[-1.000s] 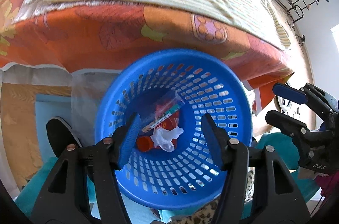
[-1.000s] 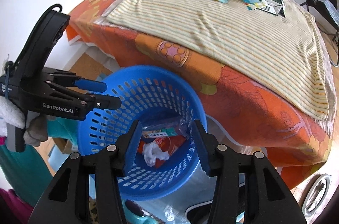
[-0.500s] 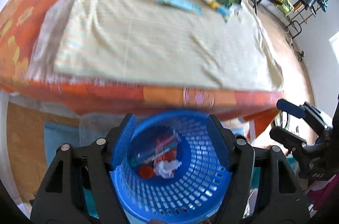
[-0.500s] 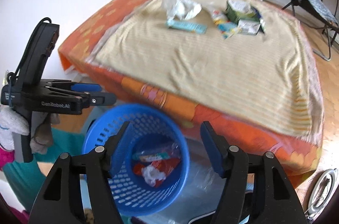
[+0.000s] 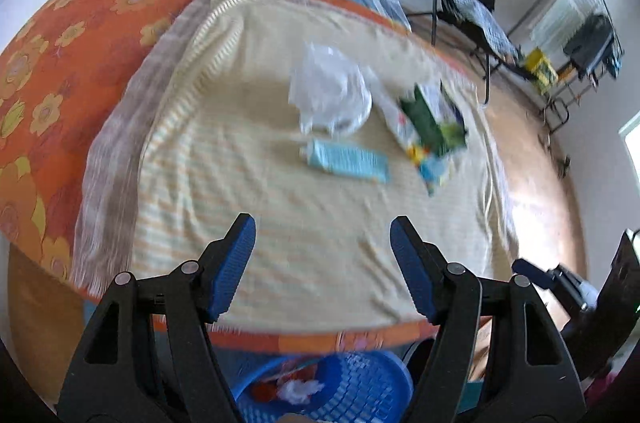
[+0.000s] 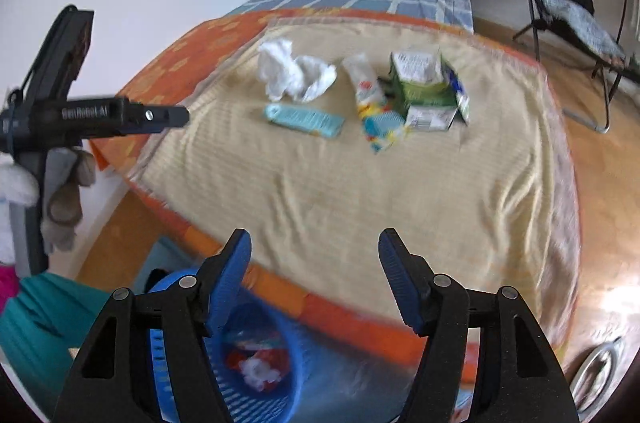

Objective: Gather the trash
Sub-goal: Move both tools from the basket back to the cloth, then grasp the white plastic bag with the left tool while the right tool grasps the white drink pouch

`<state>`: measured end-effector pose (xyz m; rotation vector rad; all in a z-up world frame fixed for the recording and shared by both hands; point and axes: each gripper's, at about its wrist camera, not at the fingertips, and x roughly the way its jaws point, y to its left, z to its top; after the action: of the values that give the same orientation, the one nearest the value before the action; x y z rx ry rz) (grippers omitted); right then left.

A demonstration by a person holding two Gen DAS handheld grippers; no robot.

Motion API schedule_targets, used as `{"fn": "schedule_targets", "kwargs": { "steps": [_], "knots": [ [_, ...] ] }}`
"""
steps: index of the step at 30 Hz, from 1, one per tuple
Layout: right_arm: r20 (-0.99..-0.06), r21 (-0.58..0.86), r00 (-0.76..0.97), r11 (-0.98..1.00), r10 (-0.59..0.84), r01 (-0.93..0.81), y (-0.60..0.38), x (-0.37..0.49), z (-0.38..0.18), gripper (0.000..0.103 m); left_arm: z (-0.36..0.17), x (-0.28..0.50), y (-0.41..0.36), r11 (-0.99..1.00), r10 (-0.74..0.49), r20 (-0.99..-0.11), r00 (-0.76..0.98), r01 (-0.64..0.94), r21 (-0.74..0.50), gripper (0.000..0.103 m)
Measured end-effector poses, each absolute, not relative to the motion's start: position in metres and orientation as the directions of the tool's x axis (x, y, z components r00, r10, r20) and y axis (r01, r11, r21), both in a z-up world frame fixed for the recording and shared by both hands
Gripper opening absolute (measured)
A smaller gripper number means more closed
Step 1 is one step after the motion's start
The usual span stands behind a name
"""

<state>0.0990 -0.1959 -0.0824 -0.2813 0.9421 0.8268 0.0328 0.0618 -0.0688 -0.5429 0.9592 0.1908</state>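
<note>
Both grippers have lifted away from the blue basket (image 6: pixel 256 371) toward the bed. The left gripper (image 5: pixel 322 263) and right gripper (image 6: pixel 314 277) hang empty, jaws spread. Farther off on the striped blanket (image 6: pixel 360 191) lie a teal wrapper (image 6: pixel 304 119), crumpled tissue (image 6: pixel 294 73) and green carton (image 6: pixel 426 87). Thin wrappers could slip from the pads.

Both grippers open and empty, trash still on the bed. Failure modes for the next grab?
1. The crumpled white tissue lies very close to the light-blue flat wrapper; a grab may catch both.
2. The flat wrapper lies flush on the soft yellow striped blanket; fingers may pinch cloth.
3. The blue plastic basket sits below the bed edge; drops could miss.
</note>
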Motion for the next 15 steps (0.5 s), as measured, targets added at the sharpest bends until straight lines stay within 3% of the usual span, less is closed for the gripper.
{"fn": "schedule_targets", "kwargs": {
  "steps": [8, 15],
  "knots": [
    [-0.804, 0.161, 0.306, 0.682, 0.510, -0.713, -0.180, 0.144, -0.081, 0.066, -0.067, 0.085, 0.090, 0.805, -0.102, -0.795, 0.598, -0.420, -0.419, 0.076],
    [-0.806, 0.169, 0.313, 0.702, 0.503, -0.692, -0.164, 0.174, -0.084, 0.066, -0.087, 0.130, 0.100, 0.798, -0.099, -0.817, 0.567, -0.446, -0.406, 0.080]
  ]
}}
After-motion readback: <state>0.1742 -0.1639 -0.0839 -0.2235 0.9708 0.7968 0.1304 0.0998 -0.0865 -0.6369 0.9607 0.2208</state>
